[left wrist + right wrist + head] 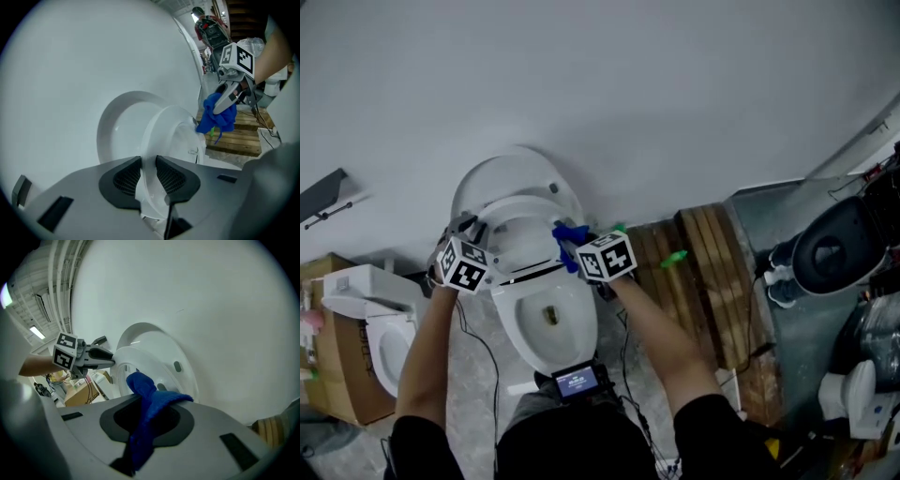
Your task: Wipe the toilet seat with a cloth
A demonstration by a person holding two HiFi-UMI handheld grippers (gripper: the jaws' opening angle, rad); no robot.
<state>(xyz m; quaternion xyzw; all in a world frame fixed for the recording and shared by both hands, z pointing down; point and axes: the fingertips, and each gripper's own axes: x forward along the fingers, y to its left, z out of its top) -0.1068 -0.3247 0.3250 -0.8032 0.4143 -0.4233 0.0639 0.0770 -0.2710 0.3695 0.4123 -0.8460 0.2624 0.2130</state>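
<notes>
A white toilet stands against the wall with its lid (502,178) up. Its seat (523,234) is lifted partway above the bowl (548,319). My left gripper (471,227) is shut on the seat's left edge; in the left gripper view the white seat rim (164,136) sits pinched between the pads (126,176). My right gripper (569,247) is shut on a blue cloth (570,234) at the seat's right side. In the right gripper view the cloth (145,394) bunches out of the jaws, close to the seat (150,366), with the left gripper (110,357) beyond it.
A second white toilet (380,319) and a cardboard box (328,375) stand to the left. A wooden pallet (703,272) with a green item (675,258) lies right of the bowl. Further right are a dark round object (834,248) and cables. The wall (628,94) is close behind.
</notes>
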